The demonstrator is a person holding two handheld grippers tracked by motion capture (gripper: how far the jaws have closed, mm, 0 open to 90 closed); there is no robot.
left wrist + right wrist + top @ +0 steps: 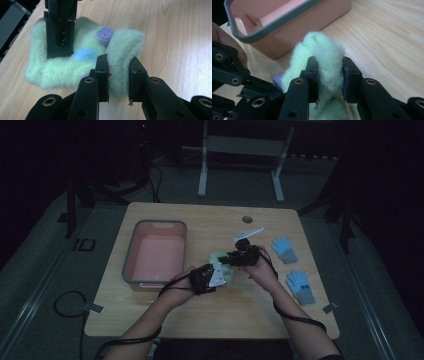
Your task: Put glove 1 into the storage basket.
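**Both hand-held grippers clamp the green fuzzy glove beside the pink bin**

Nearest to us, our left hand-held gripper (118, 80) has its jaws pinched onto a fold of the pale green fuzzy glove (75, 62); the fluffy fabric bulges between the two black pads. The glove carries a blue patch and a purple knob. We read no brand, label or writing on it.

Our right hand-held gripper (329, 80) grips another bunched part of the same glove (324, 57), its jaws squeezed onto the wool. In the left gripper view it comes down on the glove's far side.

In the high view both hand-held grippers, left (212, 275) and right (235, 256), meet over the glove (220, 262), which sits just right of the pink bin (131, 251) with its grey rim, above the wooden tabletop (240, 310).

Farther right of the bin, well apart from the green glove, two light blue gloves (284, 249) lie on the tabletop, one beyond the other. No writing on the bin can be read.
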